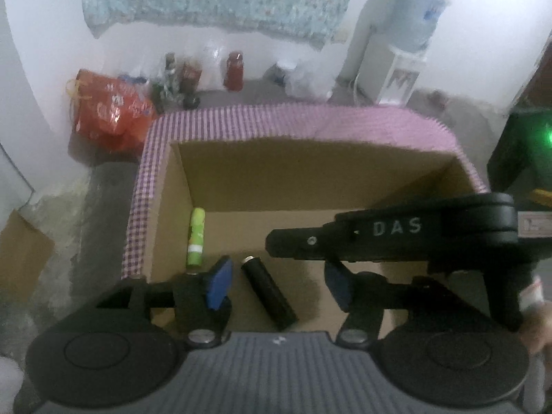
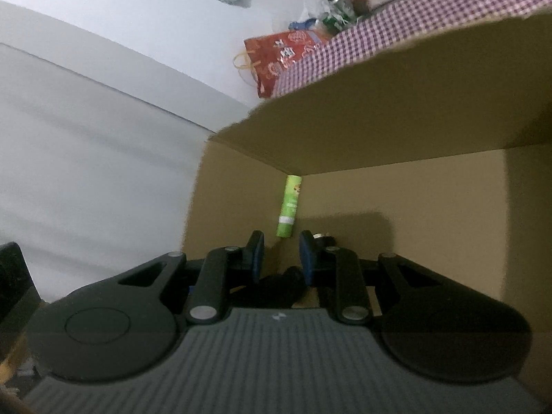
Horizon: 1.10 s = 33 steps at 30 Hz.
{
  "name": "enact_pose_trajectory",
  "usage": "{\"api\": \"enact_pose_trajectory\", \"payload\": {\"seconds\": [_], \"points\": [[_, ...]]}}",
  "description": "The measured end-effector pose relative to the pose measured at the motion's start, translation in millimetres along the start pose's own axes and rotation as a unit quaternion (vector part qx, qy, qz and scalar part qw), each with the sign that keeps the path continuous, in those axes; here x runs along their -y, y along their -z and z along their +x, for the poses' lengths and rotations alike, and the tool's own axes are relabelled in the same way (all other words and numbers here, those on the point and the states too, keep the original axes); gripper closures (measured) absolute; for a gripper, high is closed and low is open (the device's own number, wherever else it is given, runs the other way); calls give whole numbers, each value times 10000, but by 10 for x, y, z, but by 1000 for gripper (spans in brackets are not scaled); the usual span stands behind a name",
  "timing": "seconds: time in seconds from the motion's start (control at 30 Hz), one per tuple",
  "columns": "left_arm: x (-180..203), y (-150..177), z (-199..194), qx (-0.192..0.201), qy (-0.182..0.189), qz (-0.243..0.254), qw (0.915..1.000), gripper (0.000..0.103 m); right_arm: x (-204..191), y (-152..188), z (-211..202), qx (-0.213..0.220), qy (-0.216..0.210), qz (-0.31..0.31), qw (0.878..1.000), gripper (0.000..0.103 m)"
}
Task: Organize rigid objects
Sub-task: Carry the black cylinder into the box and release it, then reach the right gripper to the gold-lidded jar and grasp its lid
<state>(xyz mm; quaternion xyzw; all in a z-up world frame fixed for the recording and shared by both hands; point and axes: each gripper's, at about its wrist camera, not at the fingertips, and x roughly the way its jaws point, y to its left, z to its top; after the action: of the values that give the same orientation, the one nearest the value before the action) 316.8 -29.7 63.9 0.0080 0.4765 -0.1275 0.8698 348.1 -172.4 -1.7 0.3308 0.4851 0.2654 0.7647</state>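
black cylinder (image 1: pixel 269 293) in cardboard box (image 1: pixel 310 172), left claw (image 1: pixel 279 284) open

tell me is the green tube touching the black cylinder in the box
Apart. The left wrist view shows bare cardboard floor between the green tube by the box's left wall and the black cylinder lying nearer the middle.

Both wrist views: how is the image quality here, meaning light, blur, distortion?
Left wrist view: dim and soft, with fisheye bending the checkered tablecloth edge; a green light flares at the right, and the black cylinder in the cardboard box is readable. Right wrist view: darker, the box wall in shadow; the green tube is clear, but the dark object between the right gripper fingers is murky.
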Motion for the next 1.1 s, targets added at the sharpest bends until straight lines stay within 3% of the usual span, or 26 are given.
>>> {"api": "enact_pose_trajectory", "payload": {"seconds": [0.23, 0.4, 0.47, 0.53, 0.73, 0.83, 0.93, 1.03, 1.1], "points": [[49, 284, -857, 928, 393, 208, 9947, 9, -345, 274, -850, 585, -308, -534, 9964, 70], [49, 746, -1317, 1363, 661, 376, 9878, 0, -601, 791, -1684, 1173, -207, -1184, 9858, 39], [26, 976, -1379, 1288, 813, 412, 9875, 0, -686, 1058, -1986, 1417, 79, -1528, 9780, 13], [13, 1206, -1384, 1206, 972, 384, 9872, 0, -764, 1344, -2204, 1594, 572, -1927, 9665, 1], [51, 1895, -1267, 1119, 1074, 294, 9875, 0, -805, 2063, -2314, 1607, 2240, -2881, 9171, 1], [102, 2127, -1138, 1039, 1248, 234, 9865, 0, -711, 2292, -2172, 1542, 2696, -3054, 9001, 1], [166, 2264, -992, 873, 1419, 157, 9859, 0, -604, 2435, -1993, 1388, 2952, -2991, 8967, 1], [373, 2328, -839, 817, 1393, 493, 9856, 0, -471, 2503, -1847, 1361, 2894, -3139, 8940, 1], [546, 2358, -757, 941, 1235, 858, 9841, 0, -373, 2508, -1795, 1464, 2752, -3074, 8991, 1]]}}
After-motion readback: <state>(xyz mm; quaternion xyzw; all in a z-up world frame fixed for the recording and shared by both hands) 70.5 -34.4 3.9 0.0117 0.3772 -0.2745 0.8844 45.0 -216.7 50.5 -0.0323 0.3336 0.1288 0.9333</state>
